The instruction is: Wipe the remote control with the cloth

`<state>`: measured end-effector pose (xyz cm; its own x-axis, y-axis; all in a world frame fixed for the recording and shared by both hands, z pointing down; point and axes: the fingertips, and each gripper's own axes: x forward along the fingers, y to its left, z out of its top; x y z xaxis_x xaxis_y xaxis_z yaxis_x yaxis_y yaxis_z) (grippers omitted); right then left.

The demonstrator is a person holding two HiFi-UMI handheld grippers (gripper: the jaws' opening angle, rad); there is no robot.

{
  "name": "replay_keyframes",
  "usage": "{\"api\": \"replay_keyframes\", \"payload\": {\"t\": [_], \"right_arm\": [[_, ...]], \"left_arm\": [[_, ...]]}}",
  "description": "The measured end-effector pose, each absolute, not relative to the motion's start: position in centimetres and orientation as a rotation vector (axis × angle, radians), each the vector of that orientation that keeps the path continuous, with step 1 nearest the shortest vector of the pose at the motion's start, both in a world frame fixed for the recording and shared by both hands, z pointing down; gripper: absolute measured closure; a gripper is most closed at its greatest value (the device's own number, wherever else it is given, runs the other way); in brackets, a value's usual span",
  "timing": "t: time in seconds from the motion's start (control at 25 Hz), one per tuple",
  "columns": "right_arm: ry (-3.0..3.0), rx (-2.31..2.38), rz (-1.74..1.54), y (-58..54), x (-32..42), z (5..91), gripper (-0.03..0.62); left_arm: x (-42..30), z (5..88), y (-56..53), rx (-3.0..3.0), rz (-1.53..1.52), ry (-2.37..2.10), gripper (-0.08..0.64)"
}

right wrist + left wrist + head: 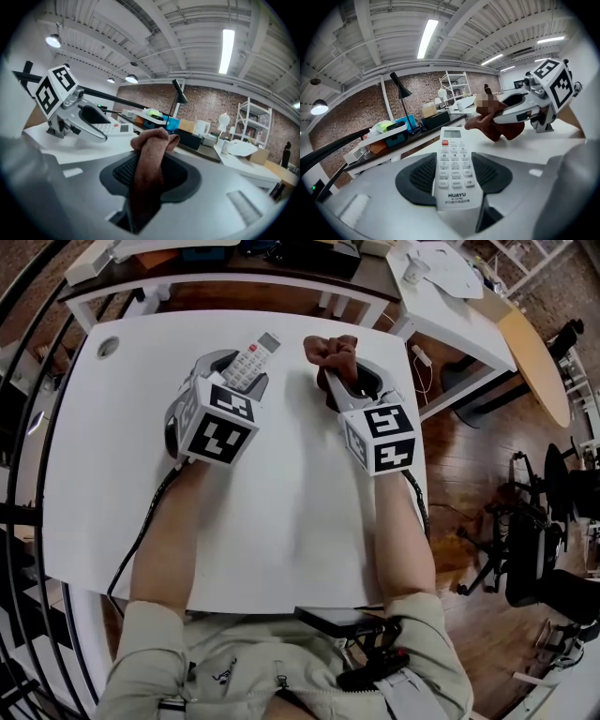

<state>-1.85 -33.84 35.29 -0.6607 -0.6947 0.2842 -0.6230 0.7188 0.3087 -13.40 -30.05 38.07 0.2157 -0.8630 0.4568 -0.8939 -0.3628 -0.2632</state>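
Remote (454,173) clamped in my left gripper (232,371), keys up for wiping; cloth (149,154) bunched in my right gripper (345,379), near, not touching.

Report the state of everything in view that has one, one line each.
remote control: clamped in the left gripper, buttons up, display end pointing away from the person.
cloth: bunched, clamped in the right gripper, apart from the remote control.
left gripper: jaws shut on the remote control.
right gripper: jaws shut on the cloth.
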Motion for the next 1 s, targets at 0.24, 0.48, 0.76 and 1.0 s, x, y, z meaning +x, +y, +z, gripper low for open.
{"api": "replay_keyframes", "payload": {"t": [0.24, 0.48, 0.76, 1.0], "right_arm": [[-2.491, 0.975, -0.243, -33.7, -2.2, 36.4, 0.471], [-2.379, 0.932, -0.219, -33.9, -2.0, 38.6, 0.468], [-2.317, 0.901, -0.178, -33.9, -1.8, 40.1, 0.463], [-2.329, 0.872, -0.091, -33.8, -1.8, 40.6, 0.44]], "left_arm": [[-13.7, 39.5, -31.0, 2.35, 0.94, -1.699, 0.318], [-14.7, 41.4, -31.4, 2.278, 1.012, -1.68, 0.318], [-15.3, 42.5, -31.5, 2.234, 1.034, -1.62, 0.316], [-15.3, 42.5, -31.4, 2.231, 0.996, -1.591, 0.314]]}}
